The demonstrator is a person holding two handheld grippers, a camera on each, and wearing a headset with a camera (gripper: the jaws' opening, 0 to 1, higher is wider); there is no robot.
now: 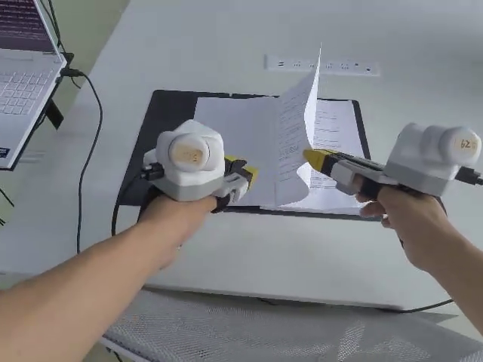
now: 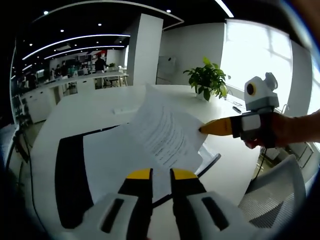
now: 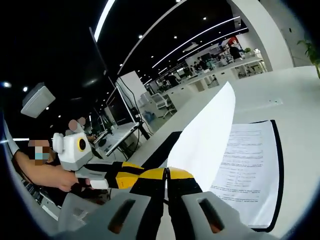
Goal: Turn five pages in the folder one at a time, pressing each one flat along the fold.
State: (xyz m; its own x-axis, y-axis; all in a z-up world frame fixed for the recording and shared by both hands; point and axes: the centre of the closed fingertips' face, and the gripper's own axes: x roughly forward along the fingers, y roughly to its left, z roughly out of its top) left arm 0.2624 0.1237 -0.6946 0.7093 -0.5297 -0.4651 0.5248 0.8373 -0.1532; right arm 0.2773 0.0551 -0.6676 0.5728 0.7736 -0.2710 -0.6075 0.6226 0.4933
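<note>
A black folder lies open on the white table. One printed page stands nearly upright over the fold. My right gripper is shut on that page's lower outer edge, seen as a white sheet rising from my right gripper. The printed sheet beneath lies flat on the right half. My left gripper rests low over the bottom of the flat left page. In its own view my left gripper has its jaws a narrow gap apart, nothing between them. The lifted page leans toward it.
An open laptop sits at the far left, and its black cable runs down beside the folder. A white power strip lies behind the folder. A mesh chair seat is below the table's near edge.
</note>
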